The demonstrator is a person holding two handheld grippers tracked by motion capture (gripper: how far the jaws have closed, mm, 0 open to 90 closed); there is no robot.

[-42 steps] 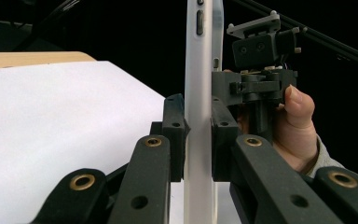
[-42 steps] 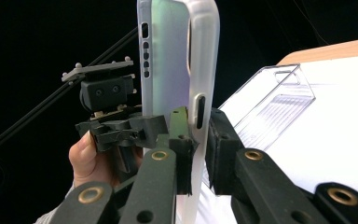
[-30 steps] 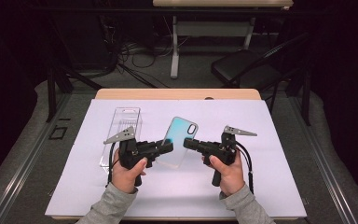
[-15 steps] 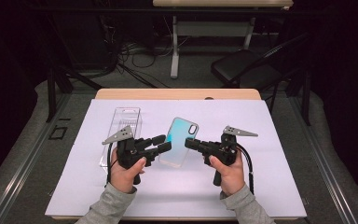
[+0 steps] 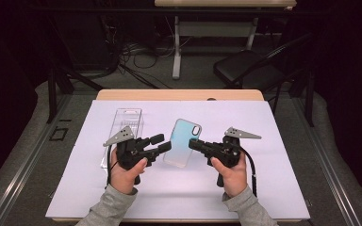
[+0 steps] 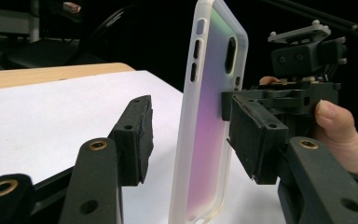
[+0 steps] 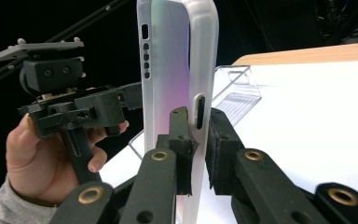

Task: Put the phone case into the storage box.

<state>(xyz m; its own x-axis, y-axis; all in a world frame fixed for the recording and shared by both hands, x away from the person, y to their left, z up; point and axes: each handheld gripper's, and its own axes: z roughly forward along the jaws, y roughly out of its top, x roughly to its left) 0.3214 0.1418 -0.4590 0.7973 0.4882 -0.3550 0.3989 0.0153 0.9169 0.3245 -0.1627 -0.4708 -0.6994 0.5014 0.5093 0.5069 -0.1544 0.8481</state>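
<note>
White paper (image 5: 273, 188) covers the table, and a phone case (image 5: 183, 142) is held above its middle, long axis pointing toward the far edge. The case is pinched on one long side by the right gripper (image 5: 195, 145). The jaws of the left gripper (image 5: 161, 143) have just been opening and are spread around the opposite side, not pressing it. A clear plastic box (image 5: 125, 126) lies near the left edge.

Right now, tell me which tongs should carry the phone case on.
The right tongs: they are clamped on the edge of the phone case, holding it upright. The left tongs have just been opening; their pads stand apart on either side of the case, so they would have to close again first.
</note>
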